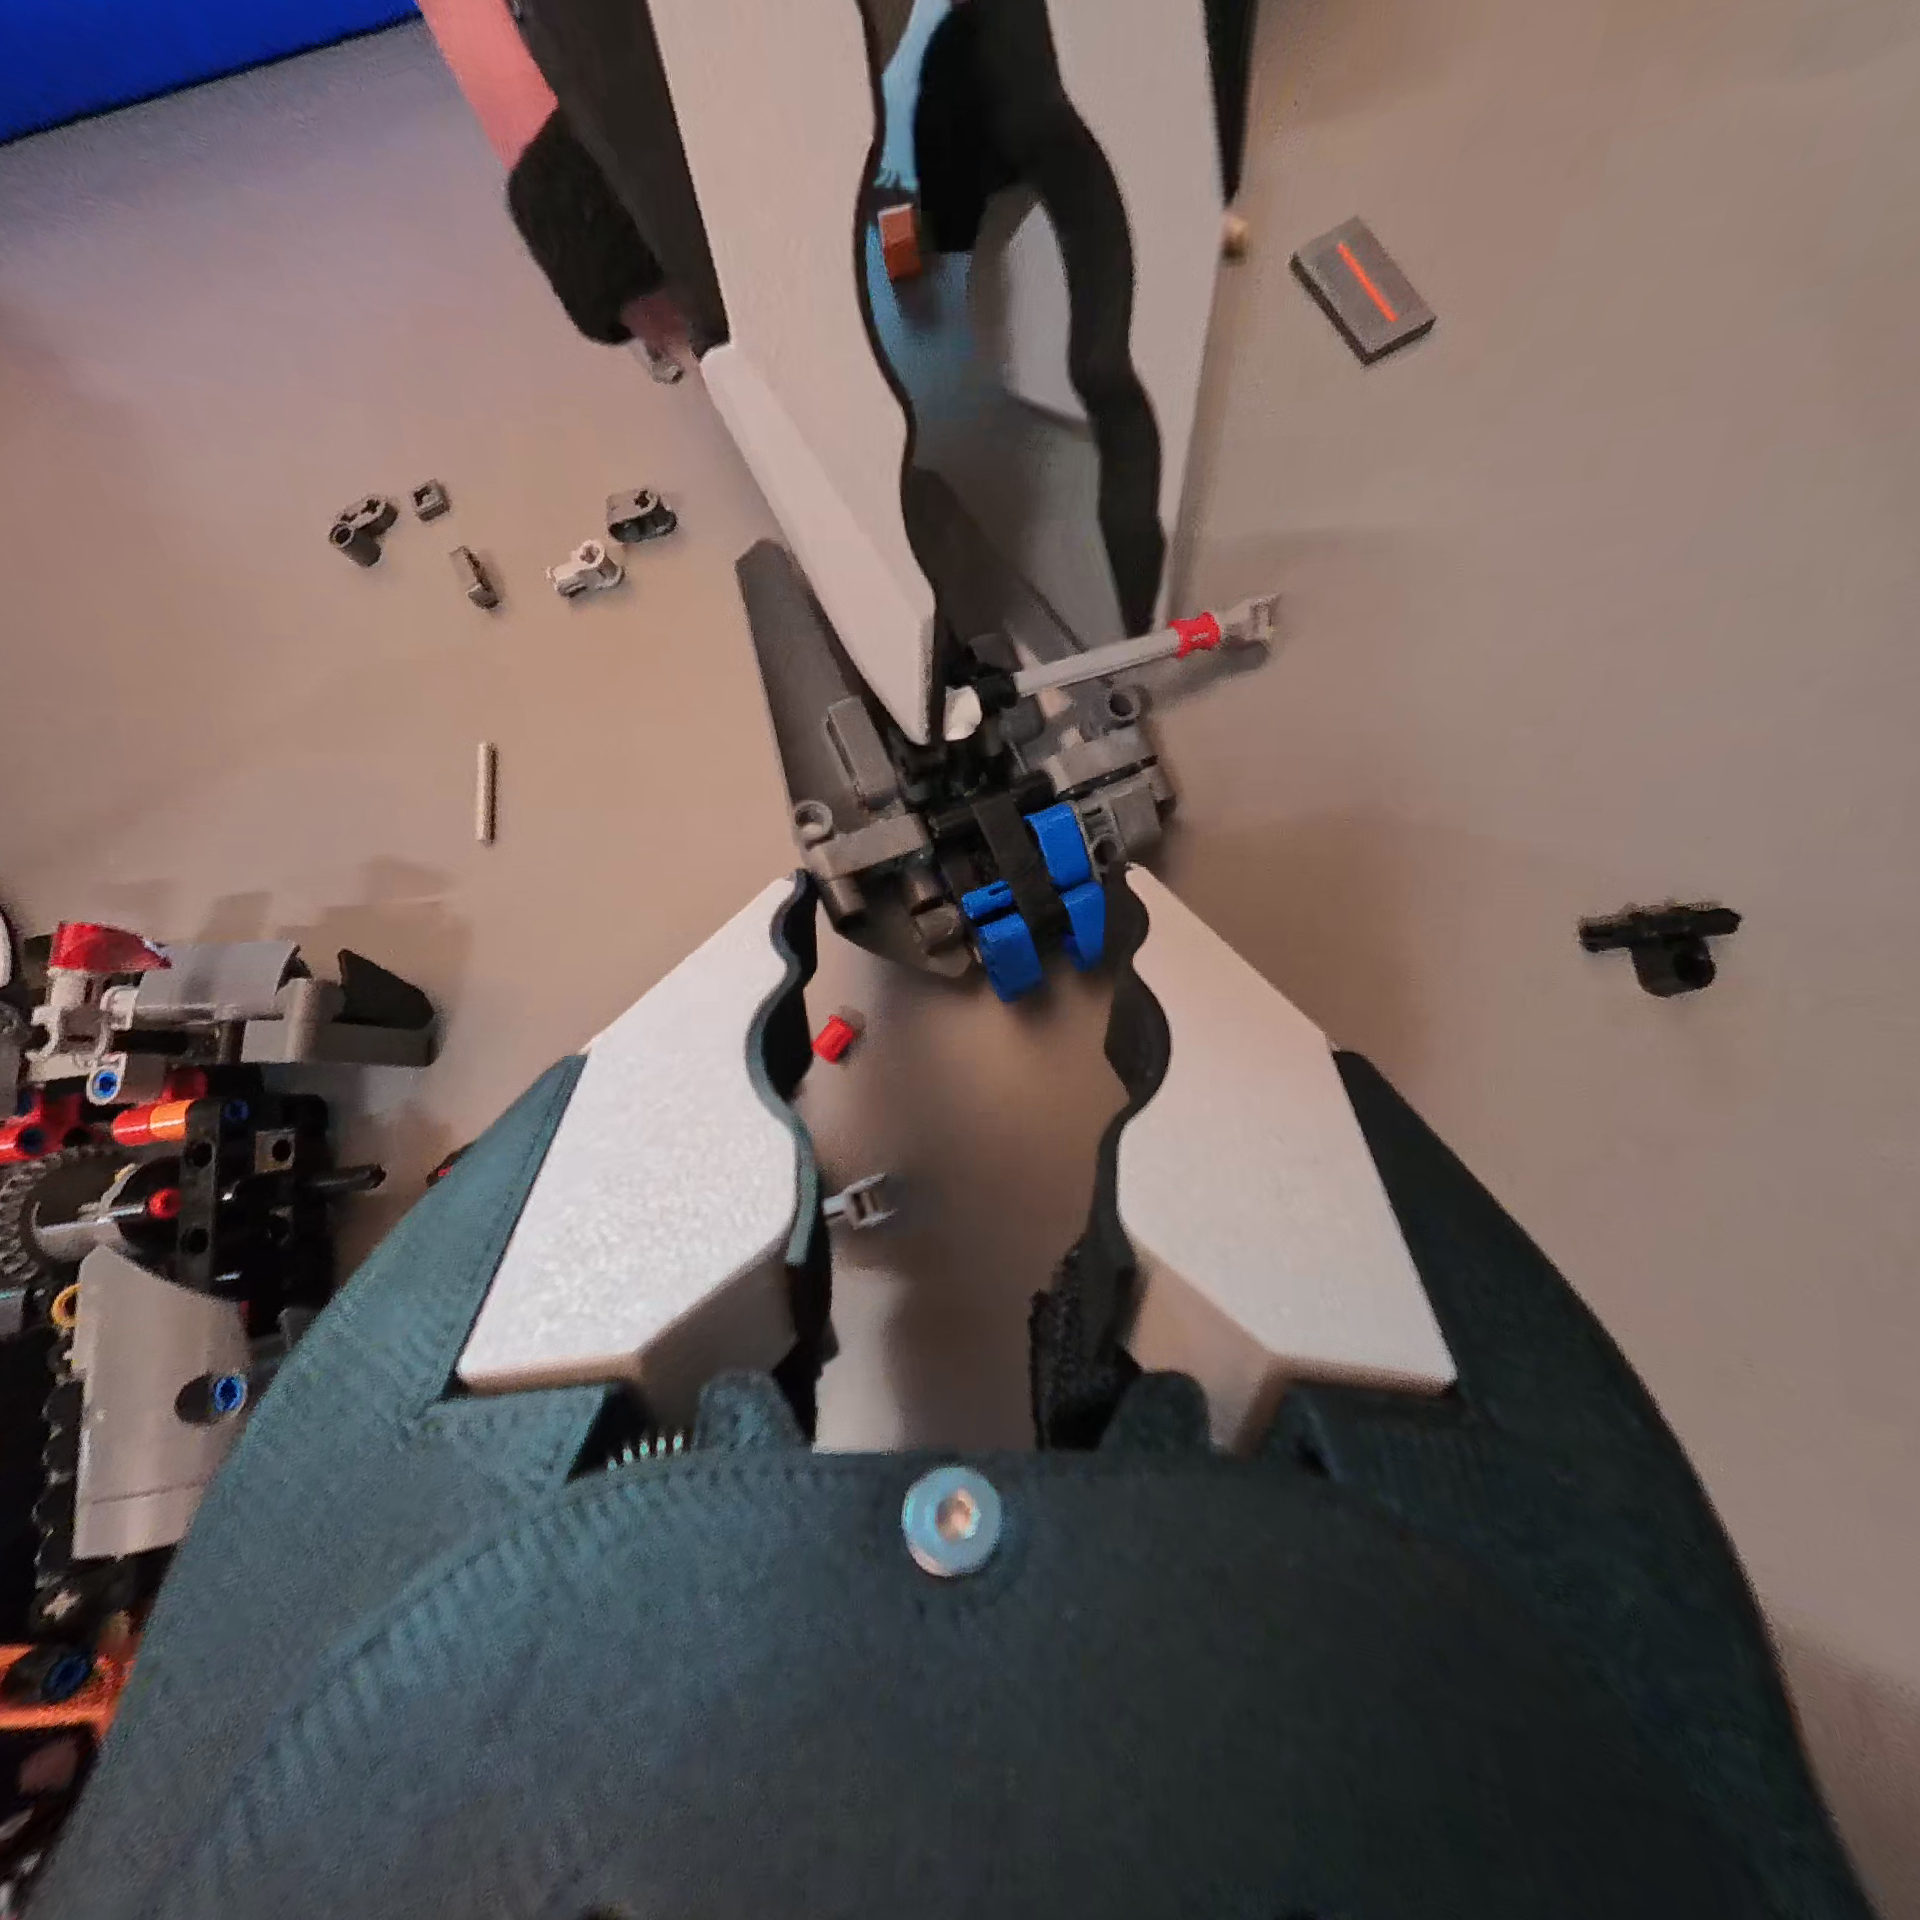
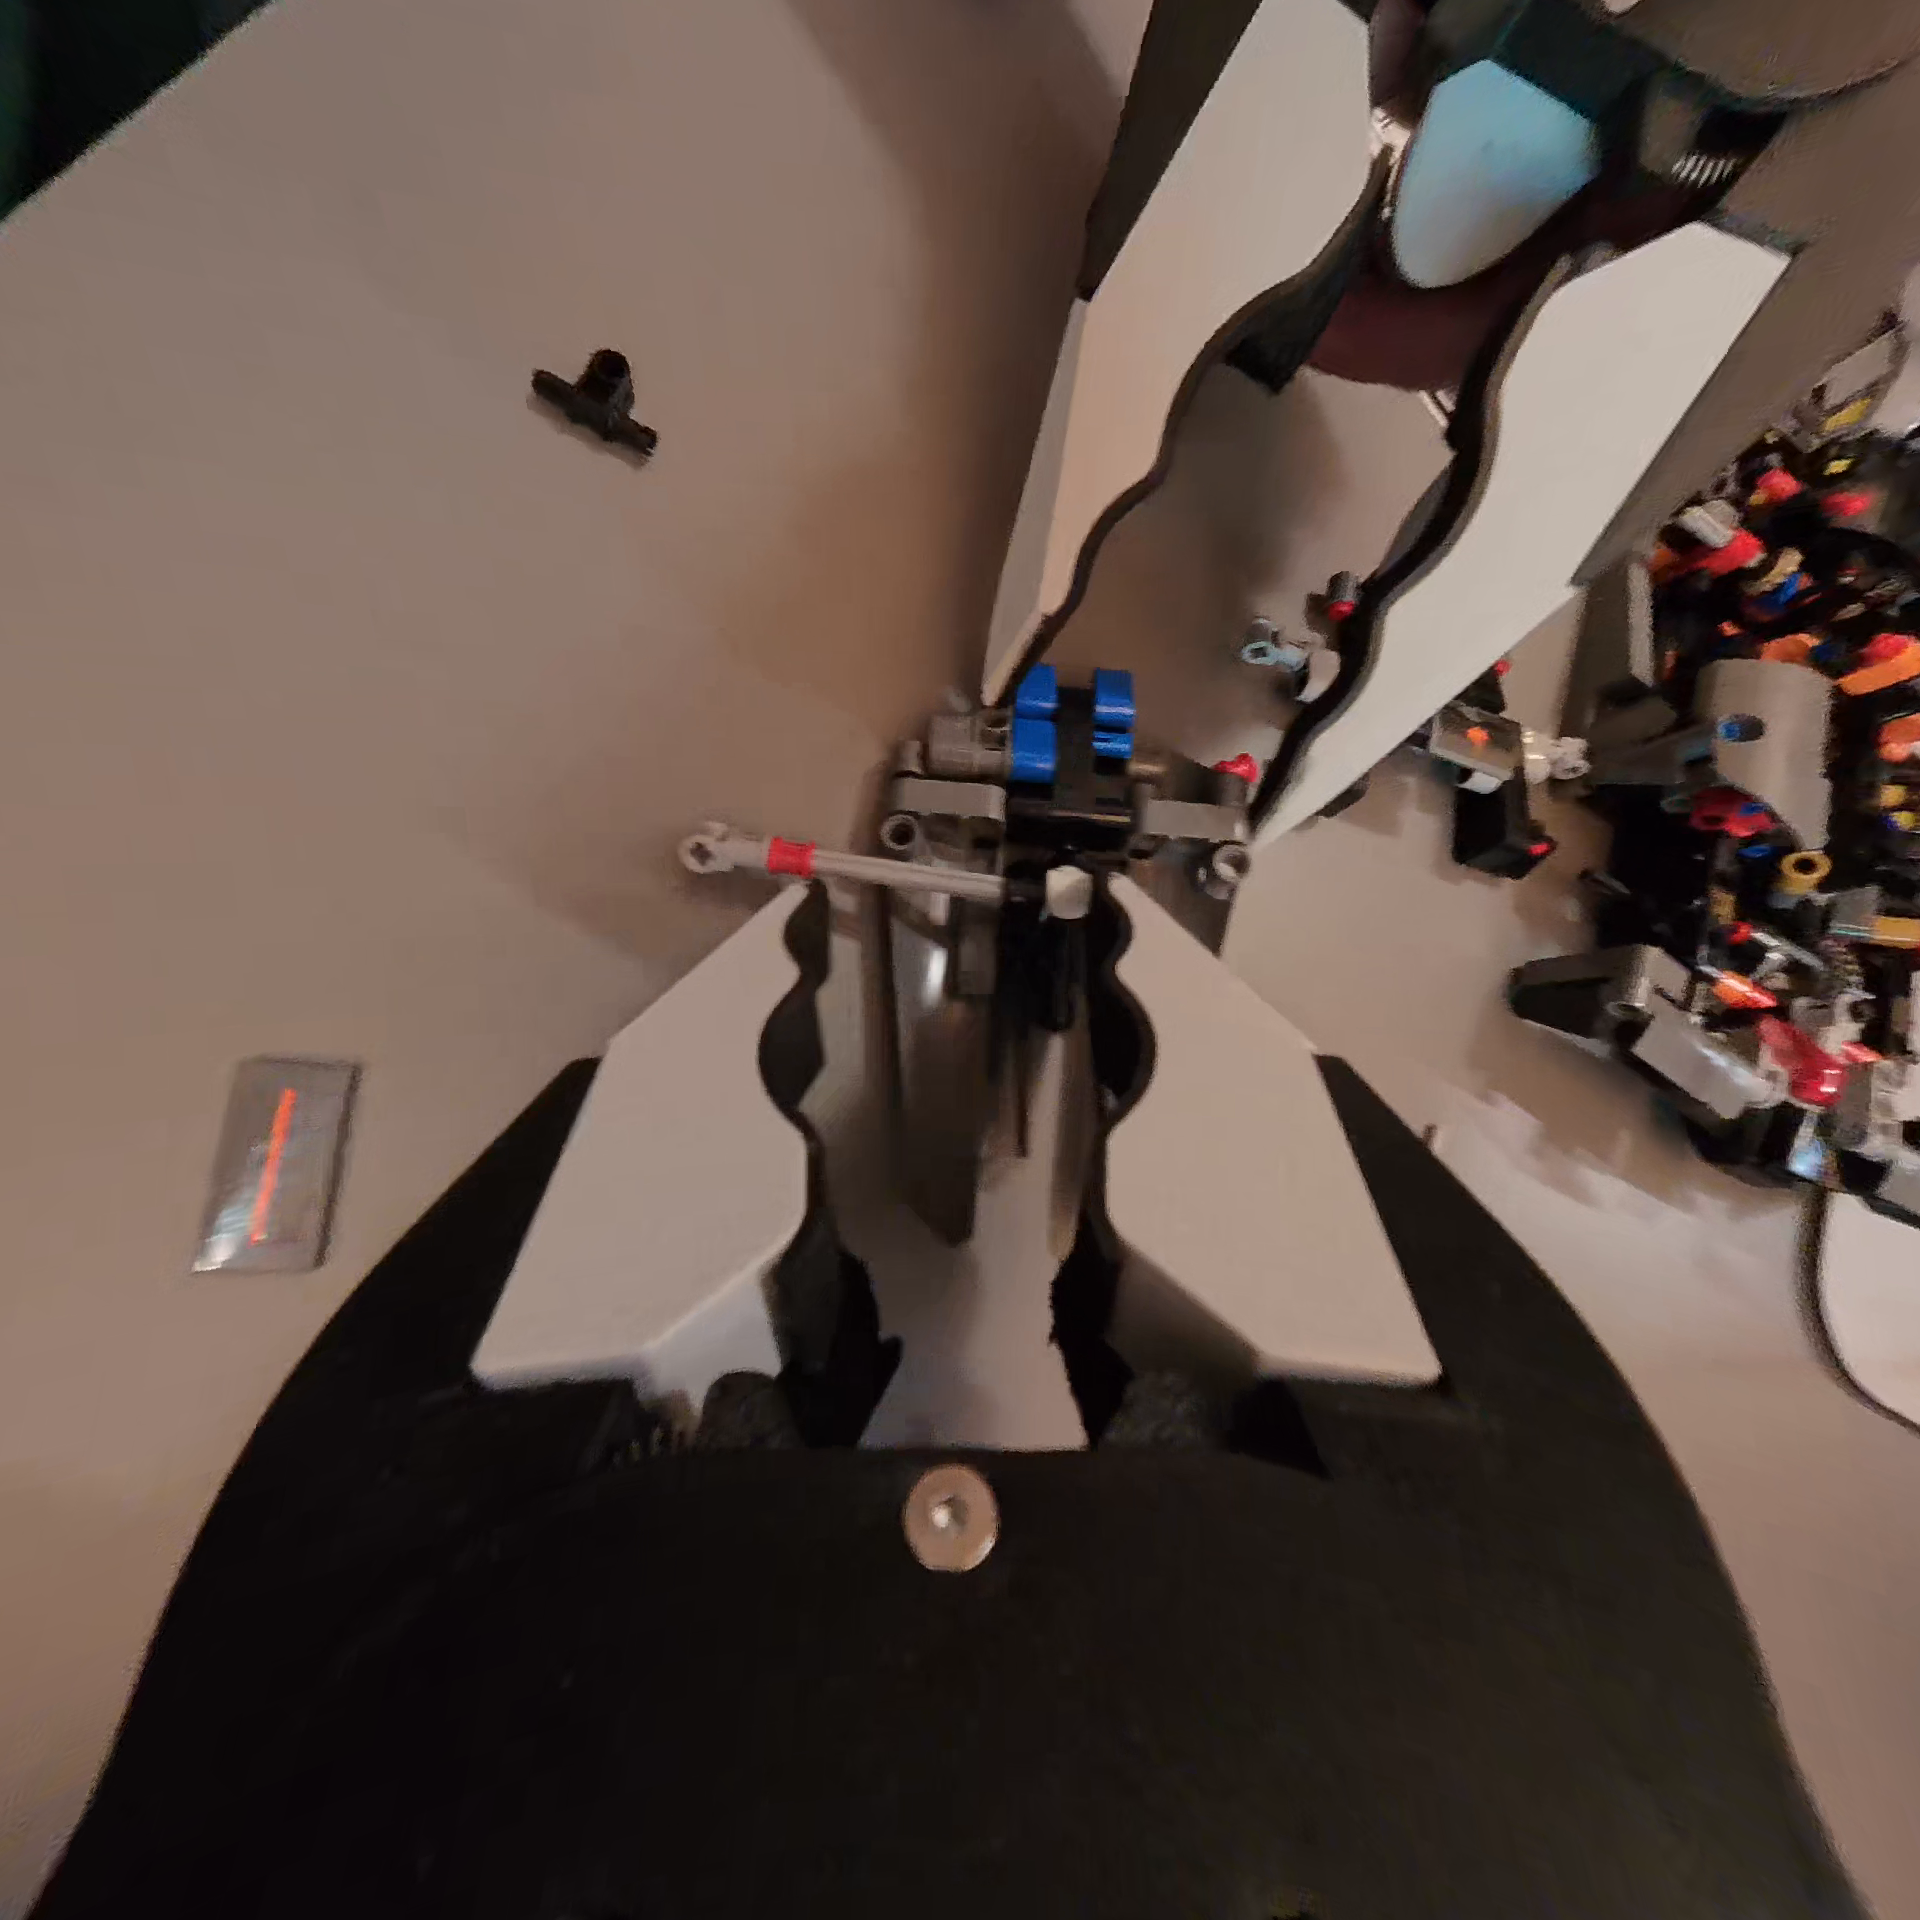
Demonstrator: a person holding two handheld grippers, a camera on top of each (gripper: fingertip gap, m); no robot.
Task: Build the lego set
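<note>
Left wrist view: the left tongs (image 1: 966,914) stand wide apart around the blue-and-grey lego subassembly (image 1: 977,821) on the beige surface (image 1: 1558,623), gripping nothing I can confirm. The right tongs (image 1: 940,717) meet it from the far side.

Right wrist view: the right tongs (image 2: 961,899) look parted around the subassembly's (image 2: 1039,769) grey axle (image 2: 883,868); firm hold unclear. A black connector (image 2: 594,403) lies well apart.
</note>
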